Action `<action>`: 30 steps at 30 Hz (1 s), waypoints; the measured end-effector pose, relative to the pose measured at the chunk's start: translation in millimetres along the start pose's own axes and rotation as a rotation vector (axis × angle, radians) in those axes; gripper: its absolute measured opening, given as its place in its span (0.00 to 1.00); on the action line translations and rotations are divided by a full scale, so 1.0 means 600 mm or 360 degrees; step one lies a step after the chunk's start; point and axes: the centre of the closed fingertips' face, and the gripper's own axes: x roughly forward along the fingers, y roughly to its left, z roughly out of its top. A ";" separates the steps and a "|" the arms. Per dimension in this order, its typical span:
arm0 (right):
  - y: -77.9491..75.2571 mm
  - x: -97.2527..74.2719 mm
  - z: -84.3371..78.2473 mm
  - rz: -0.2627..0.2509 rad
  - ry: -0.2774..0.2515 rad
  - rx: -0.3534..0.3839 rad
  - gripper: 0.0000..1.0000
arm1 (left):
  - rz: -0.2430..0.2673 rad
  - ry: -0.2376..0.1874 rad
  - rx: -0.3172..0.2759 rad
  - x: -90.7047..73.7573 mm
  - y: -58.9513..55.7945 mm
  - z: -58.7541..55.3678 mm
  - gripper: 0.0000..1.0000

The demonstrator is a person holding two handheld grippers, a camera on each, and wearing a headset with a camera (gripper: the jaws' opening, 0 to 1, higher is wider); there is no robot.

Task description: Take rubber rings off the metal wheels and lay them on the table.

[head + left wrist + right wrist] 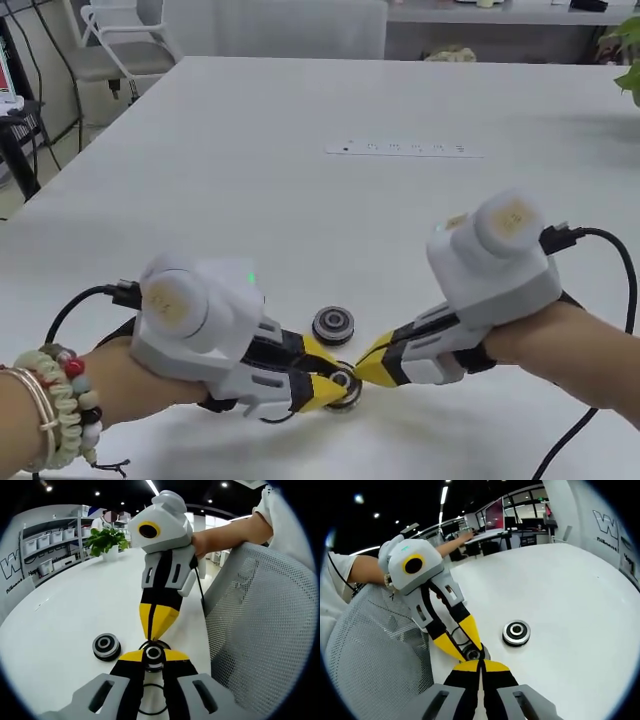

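Head view: two small round metal wheels on the white table (300,200), the near wheel (344,381) clamped in the left gripper's (335,388) yellow jaws with the right gripper's (360,373) jaws pressed together at its rim, the far wheel (333,325), black-rubber-ringed, lying free just beyond.

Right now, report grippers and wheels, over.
Left hand-held gripper shut on metal wheel. Right hand-held gripper shut, tips at that wheel's rim. Second wheel, rubber ring on, sits apart.

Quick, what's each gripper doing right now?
Left gripper: closed on the small silver metal wheel.
Right gripper: closed at that wheel's rim; whether it grips anything cannot be told.
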 end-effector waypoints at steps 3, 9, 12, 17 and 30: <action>-0.002 0.000 -0.001 -0.0006 0.0003 0.0011 0.00 | -0.0002 0.0016 0.0009 0.000 0.000 0.000 0.07; -0.002 0.000 -0.001 -0.0015 0.0004 0.0003 0.00 | -0.0085 0.0034 -0.0030 -0.004 -0.011 0.006 0.13; -0.002 -0.001 0.000 -0.0016 -0.0002 0.0009 0.00 | -0.0103 -0.0027 -0.0065 -0.012 -0.011 0.022 0.22; -0.002 0.001 0.000 -0.0017 0.0001 0.0019 0.00 | -0.0131 -0.0100 -0.0095 -0.025 -0.014 0.047 0.38; 0.004 -0.004 0.012 -0.0015 -0.0035 0.0010 0.00 | -0.0127 -0.0092 0.0014 -0.064 -0.026 0.085 0.82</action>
